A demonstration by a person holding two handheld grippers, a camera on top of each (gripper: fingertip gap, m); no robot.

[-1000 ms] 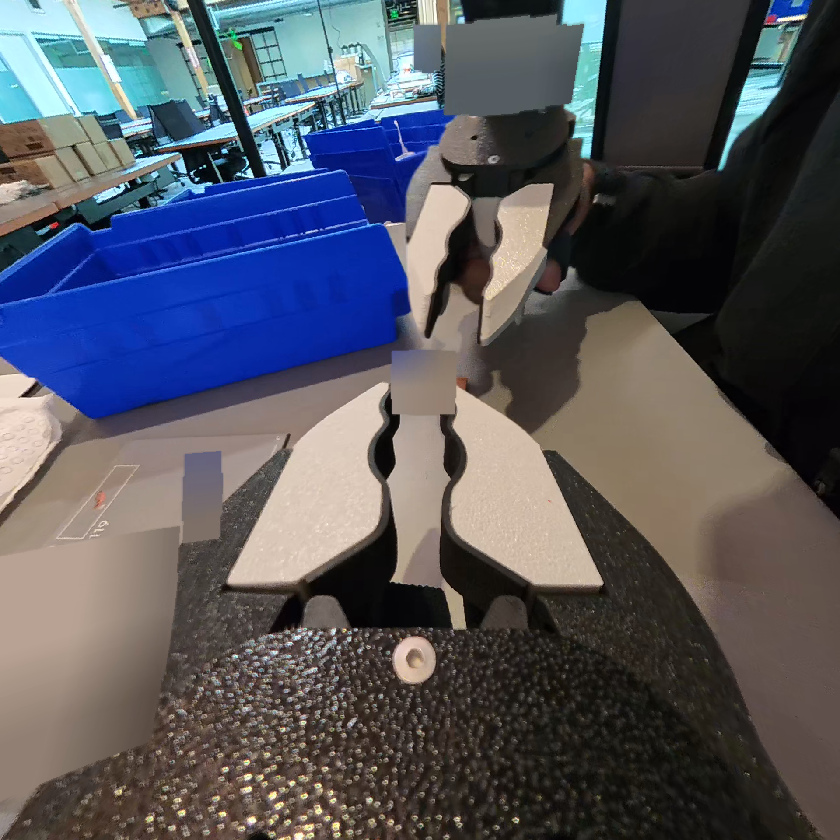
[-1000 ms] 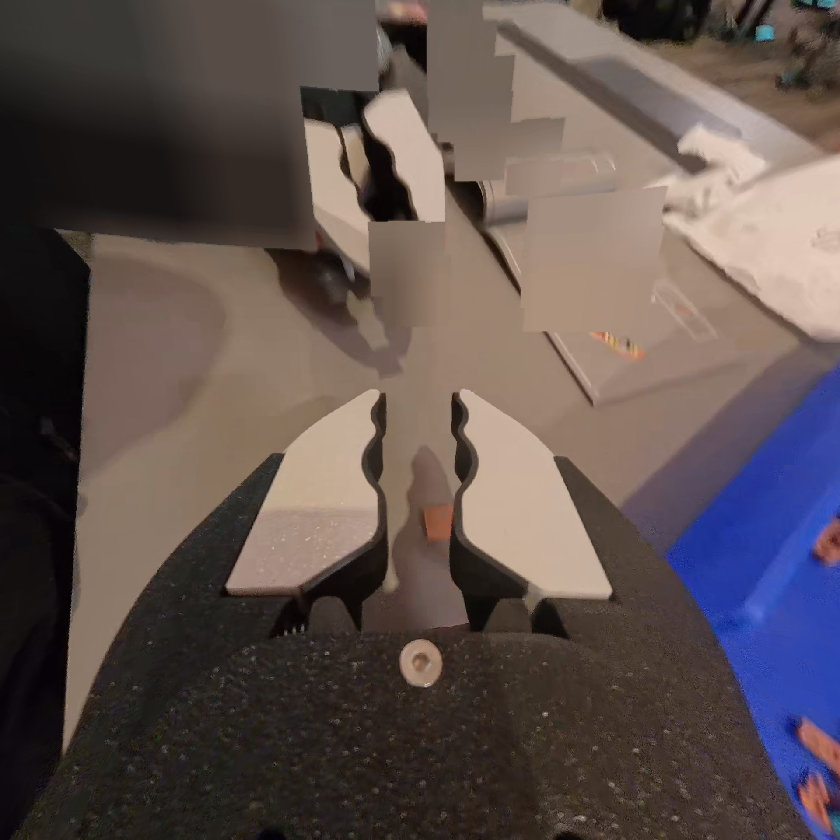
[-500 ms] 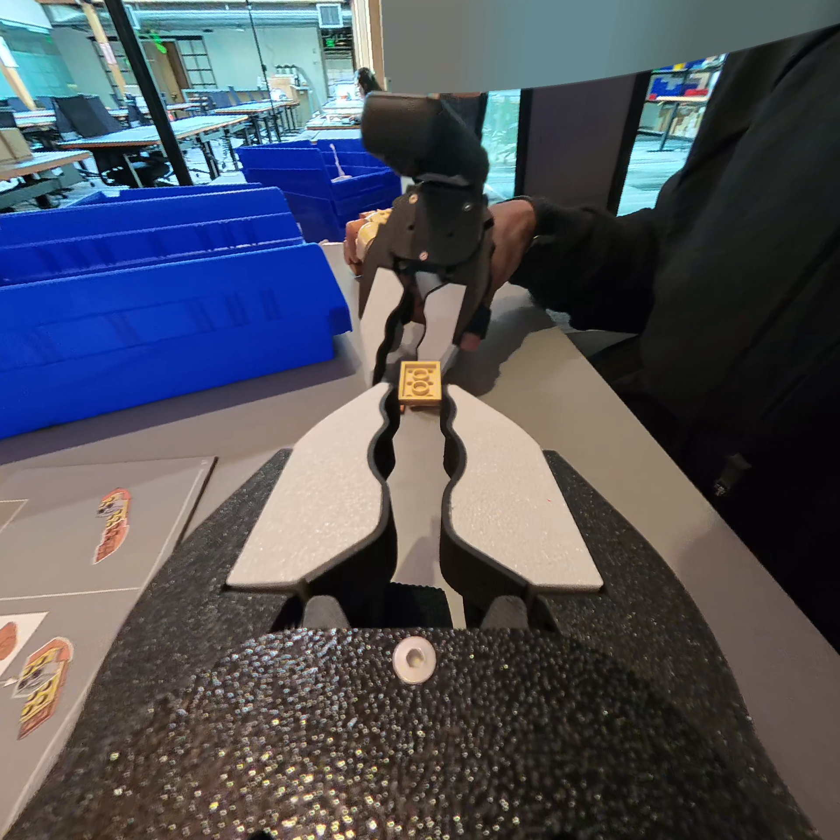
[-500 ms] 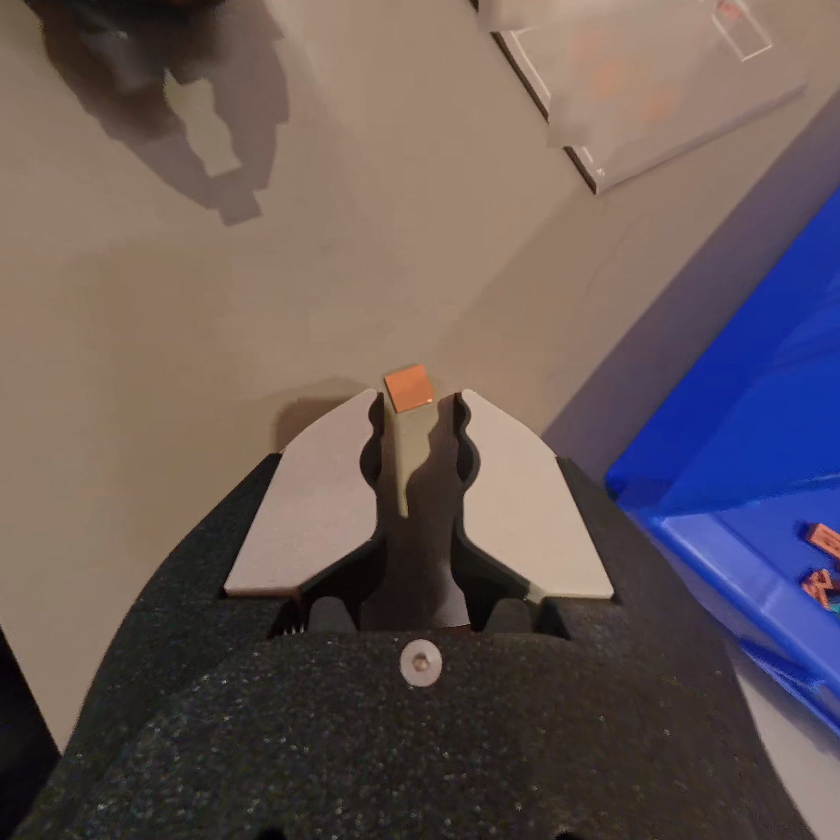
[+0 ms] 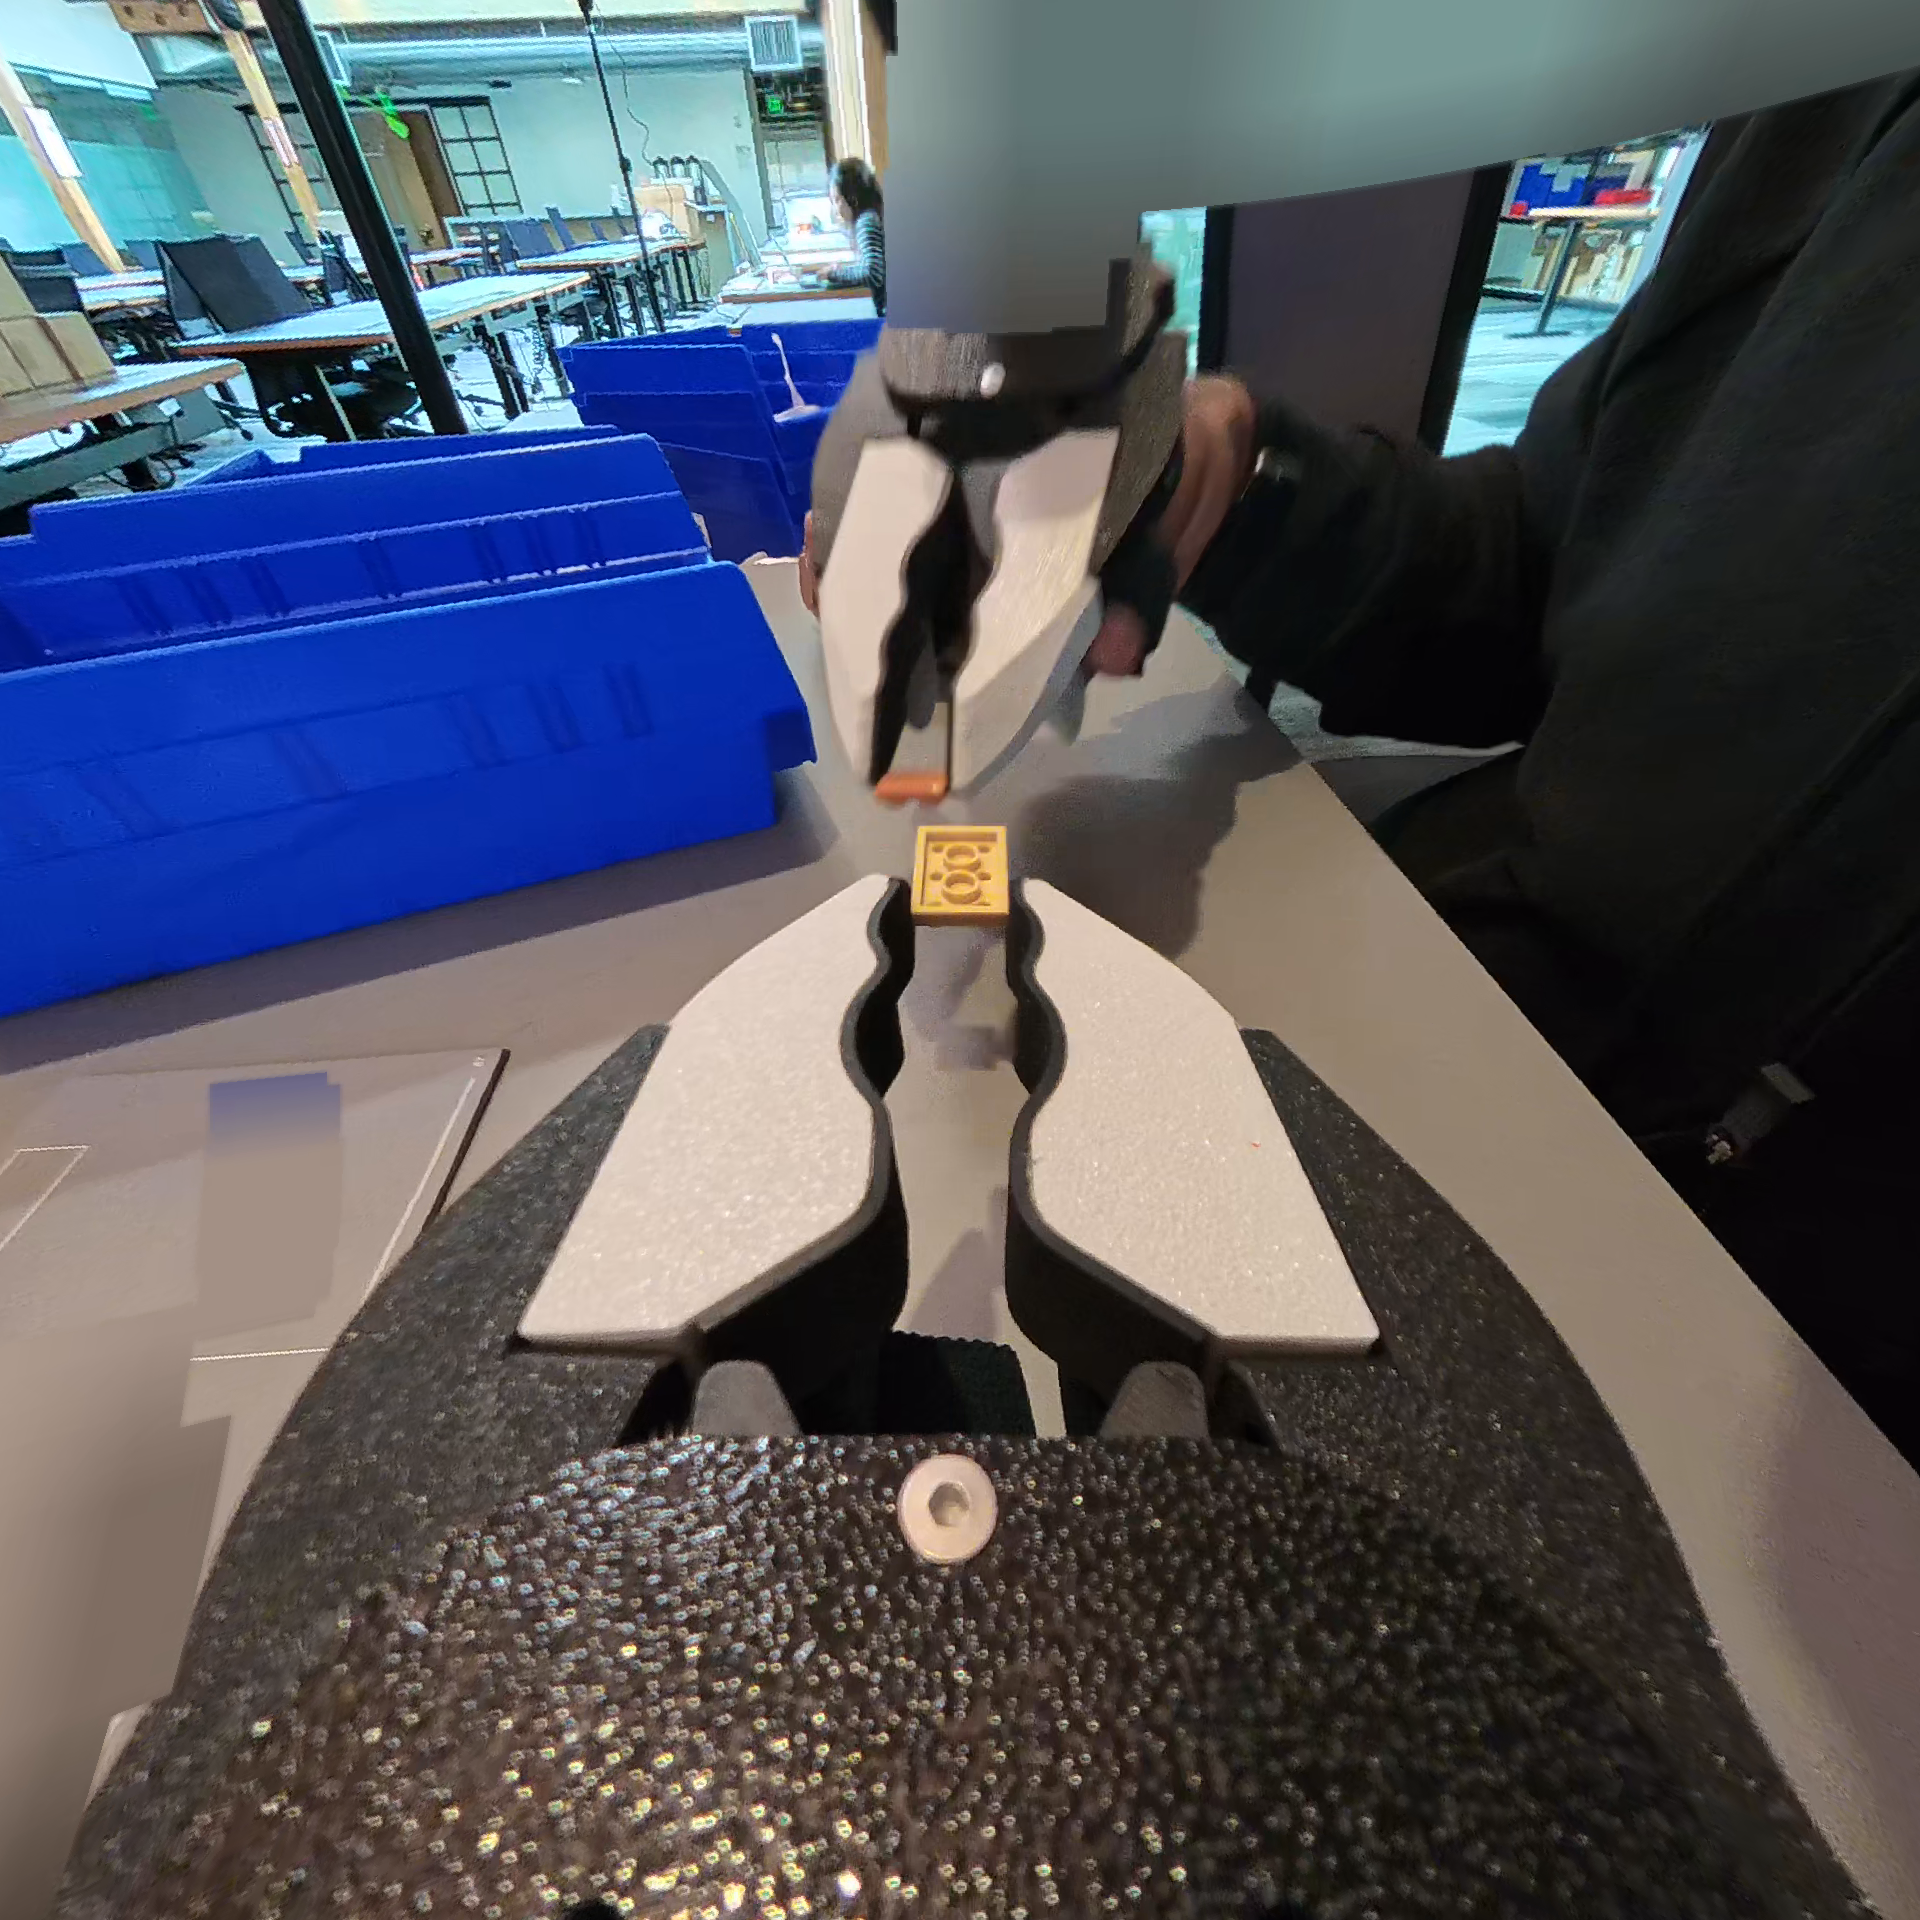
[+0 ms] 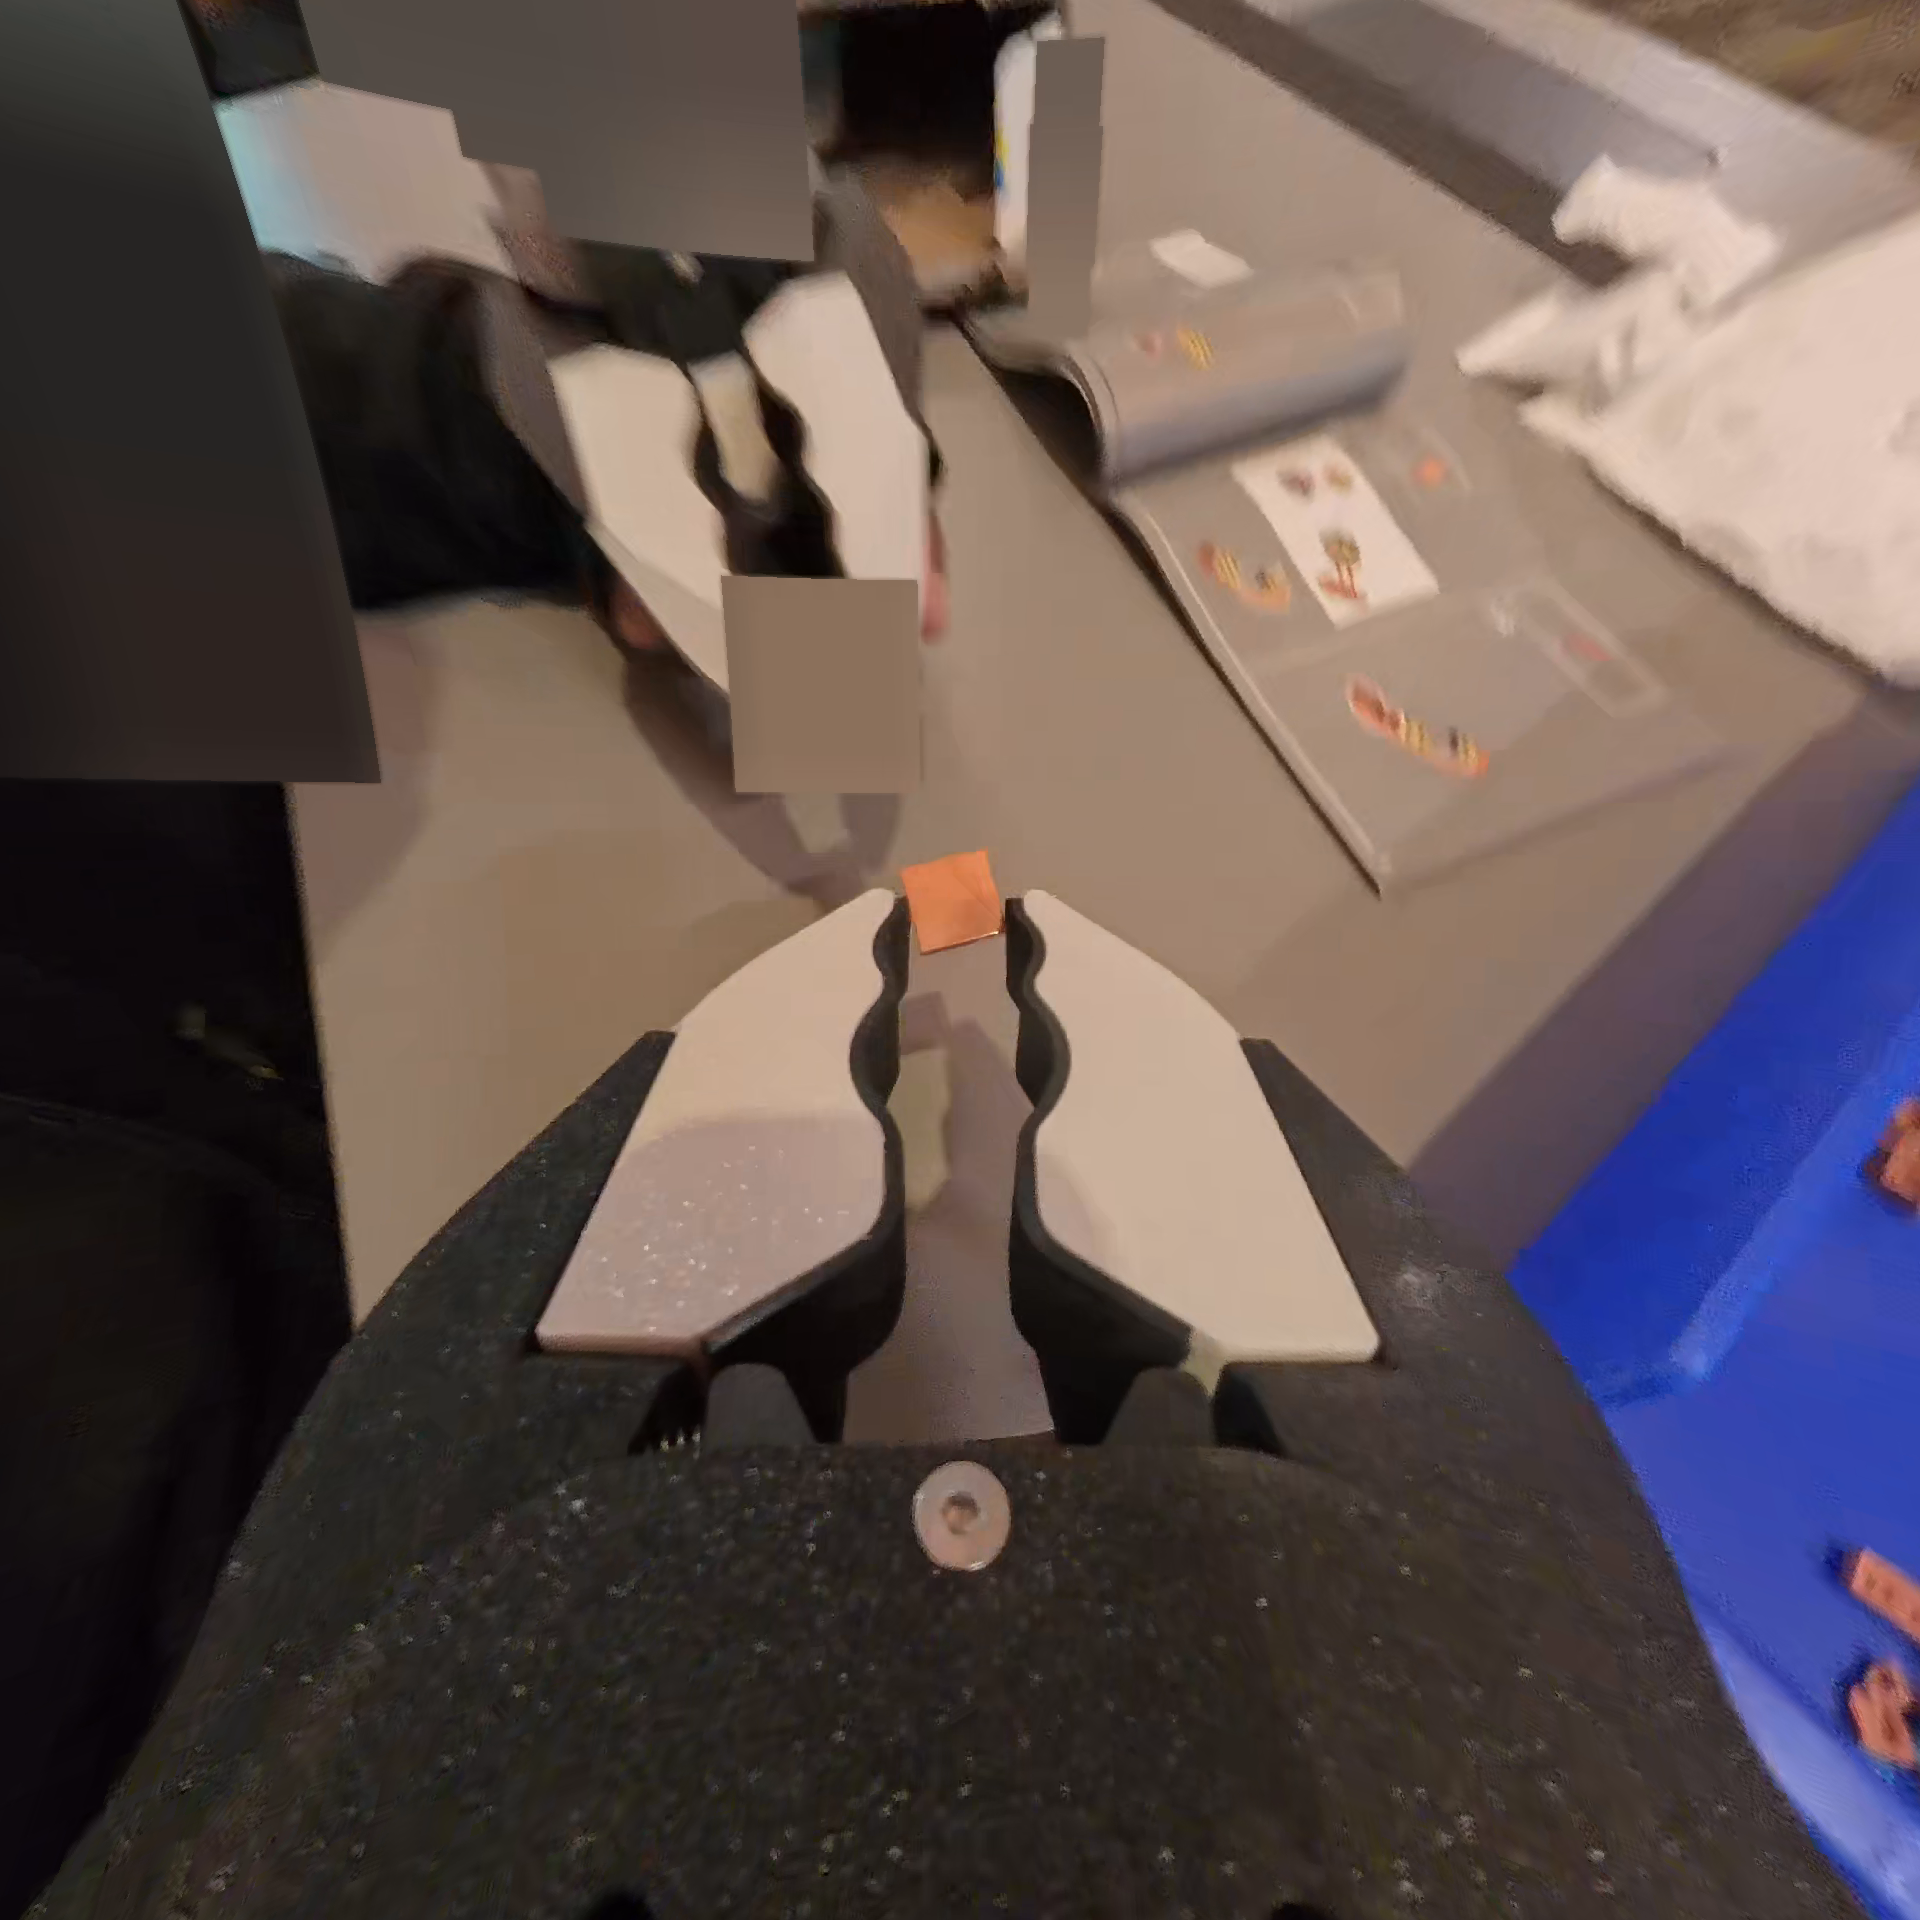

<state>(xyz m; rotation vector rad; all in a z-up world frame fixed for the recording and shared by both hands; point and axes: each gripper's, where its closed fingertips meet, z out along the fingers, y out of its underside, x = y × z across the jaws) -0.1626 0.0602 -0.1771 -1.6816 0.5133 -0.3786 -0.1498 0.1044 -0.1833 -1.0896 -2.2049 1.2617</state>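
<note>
My left gripper [image 5: 960, 896] is shut on a small yellow toy plate [image 5: 960, 875], held underside up above the grey table [image 5: 1299, 956]. My right gripper [image 6: 954, 906] is shut on a small flat orange tile [image 6: 950, 898]. In the left wrist view the right gripper [image 5: 914, 769] hangs fingertips down just beyond the yellow plate, with the orange tile [image 5: 910, 787] at its tips. The two pieces are a short way apart. In the right wrist view the left gripper [image 6: 800, 582] faces me, its tips behind a grey patch.
Blue bins [image 5: 374, 727] stand on the left in the left wrist view. A blue bin [image 6: 1787, 1247] with orange pieces is on the right in the right wrist view. An open booklet [image 6: 1351, 582] and white wrapping [image 6: 1714, 416] lie on the table. A person's dark sleeve [image 5: 1558, 623] is at right. My hands' fingertips stand some 5 centimetres from each other.
My right gripper closed on the orange tile that lay on the table, lifted it and turned toward the left gripper. My left gripper kept its hold on the yellow plate.
</note>
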